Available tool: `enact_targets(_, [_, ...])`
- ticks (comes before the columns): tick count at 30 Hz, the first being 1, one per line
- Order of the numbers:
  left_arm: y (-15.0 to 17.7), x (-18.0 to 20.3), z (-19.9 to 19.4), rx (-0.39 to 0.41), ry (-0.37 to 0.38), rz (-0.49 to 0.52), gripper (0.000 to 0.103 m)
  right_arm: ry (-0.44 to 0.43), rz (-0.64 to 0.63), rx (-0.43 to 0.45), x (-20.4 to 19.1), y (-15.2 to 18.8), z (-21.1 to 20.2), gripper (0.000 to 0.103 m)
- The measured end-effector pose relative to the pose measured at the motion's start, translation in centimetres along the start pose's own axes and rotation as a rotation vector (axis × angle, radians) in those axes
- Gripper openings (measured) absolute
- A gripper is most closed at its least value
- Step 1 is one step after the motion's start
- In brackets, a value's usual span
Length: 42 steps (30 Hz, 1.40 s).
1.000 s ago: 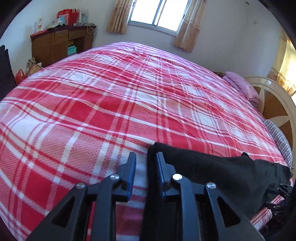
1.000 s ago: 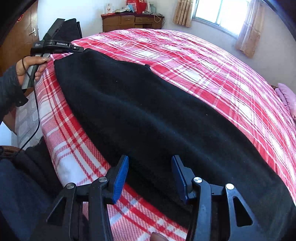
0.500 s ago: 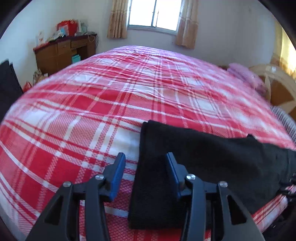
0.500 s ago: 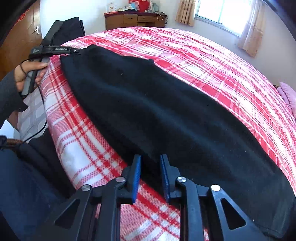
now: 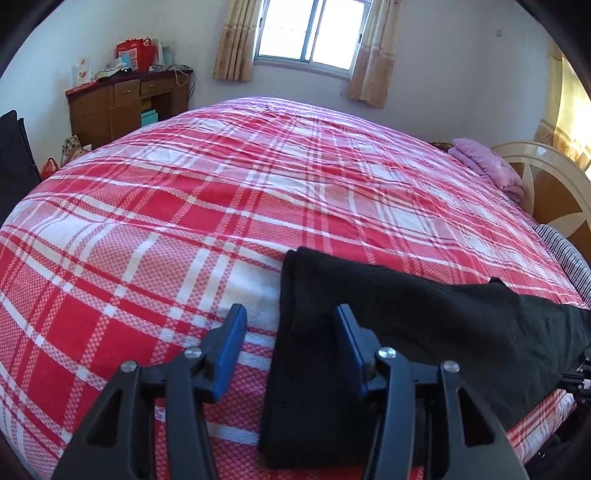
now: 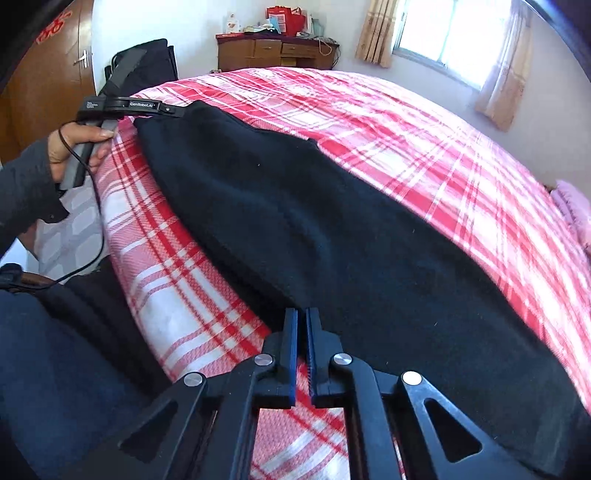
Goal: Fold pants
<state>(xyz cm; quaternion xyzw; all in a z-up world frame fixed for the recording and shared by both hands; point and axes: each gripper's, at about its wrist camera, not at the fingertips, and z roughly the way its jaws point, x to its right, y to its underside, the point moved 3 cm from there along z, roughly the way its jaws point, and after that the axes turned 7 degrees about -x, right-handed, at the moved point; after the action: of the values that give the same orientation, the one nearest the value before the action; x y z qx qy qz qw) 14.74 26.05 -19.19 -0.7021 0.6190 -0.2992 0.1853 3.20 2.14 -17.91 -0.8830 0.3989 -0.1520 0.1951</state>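
Right gripper (image 6: 302, 325) has just closed, pinching the near edge of the pants (image 6: 332, 229); your left gripper (image 5: 290, 347), just opened, straddles their far-left end, untouched.

Bed (image 5: 221, 206) with red-and-white plaid cover. Wooden dresser (image 5: 125, 103) against far wall, cluttered on top. Curtained window (image 5: 306, 33). Pink pillow (image 5: 487, 166) beside headboard (image 5: 554, 184).

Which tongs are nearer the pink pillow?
Right. The right tongs grip the pants at the end toward the pillow; the left tongs stand open at the far end.
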Motion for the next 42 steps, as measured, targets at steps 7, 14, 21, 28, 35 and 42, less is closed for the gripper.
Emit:
enact_targets(7, [0.0,0.3,-1.0,-0.006,-0.010,-0.010,0.053,0.010,-0.009,-0.016,0.2,0.4,1.1,0.010])
enact_targets(14, [-1.0,5.1,-5.5,0.102,-0.020,0.104,0.061,0.061,0.056,0.001,3.0,2.7,-1.7,0.042])
enact_targets(21, [0.2,16.6,-5.8,0.033,0.188,0.337,0.070,0.222,0.389,0.074,13.7,8.4,-9.6,0.042])
enact_targets(28, [4.0,28.3,-2.6,-0.096,0.330,0.560,0.070,0.336,0.963,0.191,26.0,20.0,-18.8,0.042])
enact_targets(35, [7.0,36.5,-2.1,-0.201,0.444,0.733,0.070,0.381,1.001,0.115,28.6,23.6,-19.6,0.042])
enact_targets(42, [9.5,40.1,-0.5,-0.285,0.456,0.841,0.070,0.431,0.911,0.020,29.7,25.2,-17.2,0.042])
